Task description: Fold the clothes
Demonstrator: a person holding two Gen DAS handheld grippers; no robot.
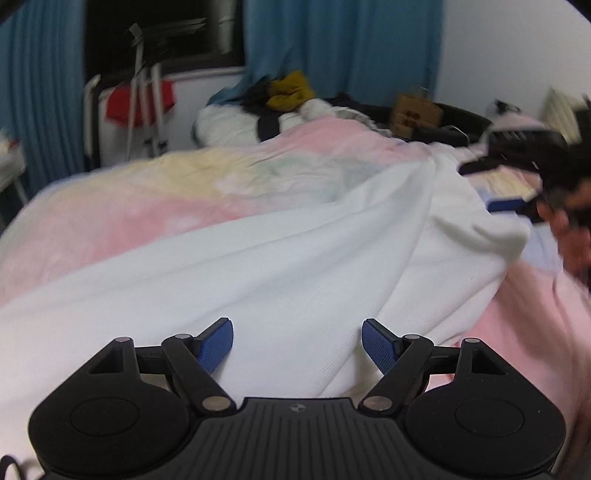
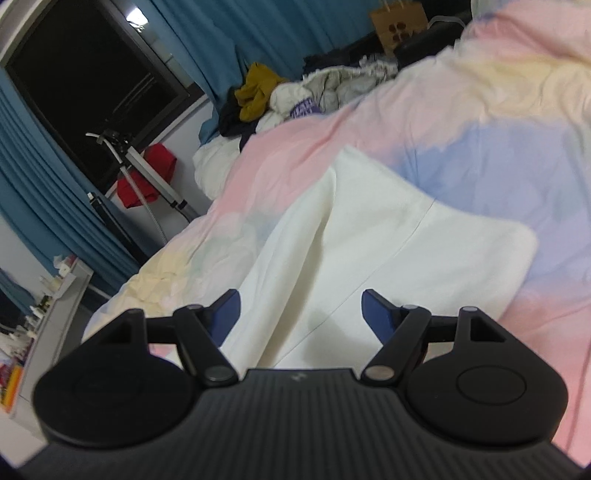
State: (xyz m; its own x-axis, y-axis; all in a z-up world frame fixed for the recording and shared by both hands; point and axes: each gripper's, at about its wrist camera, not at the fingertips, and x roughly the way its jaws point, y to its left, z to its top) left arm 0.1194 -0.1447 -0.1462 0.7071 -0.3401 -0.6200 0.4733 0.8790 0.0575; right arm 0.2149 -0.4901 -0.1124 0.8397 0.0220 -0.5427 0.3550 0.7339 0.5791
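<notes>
A white garment lies rumpled across a pastel pink, yellow and blue bedspread. My left gripper hovers over its near part, jaws open, the blue pads apart with only cloth below them. At the right edge of the left wrist view, blurred, a hand holds my right gripper beside the garment's far raised edge. In the right wrist view the white garment spreads over the bedspread, a seam running across it. My right gripper stands open above it, gripping nothing.
A heap of clothes with a mustard piece lies at the bed's far end. A brown paper bag stands behind it. A red cloth hangs on a metal rack by the blue curtains. A cluttered shelf stands left.
</notes>
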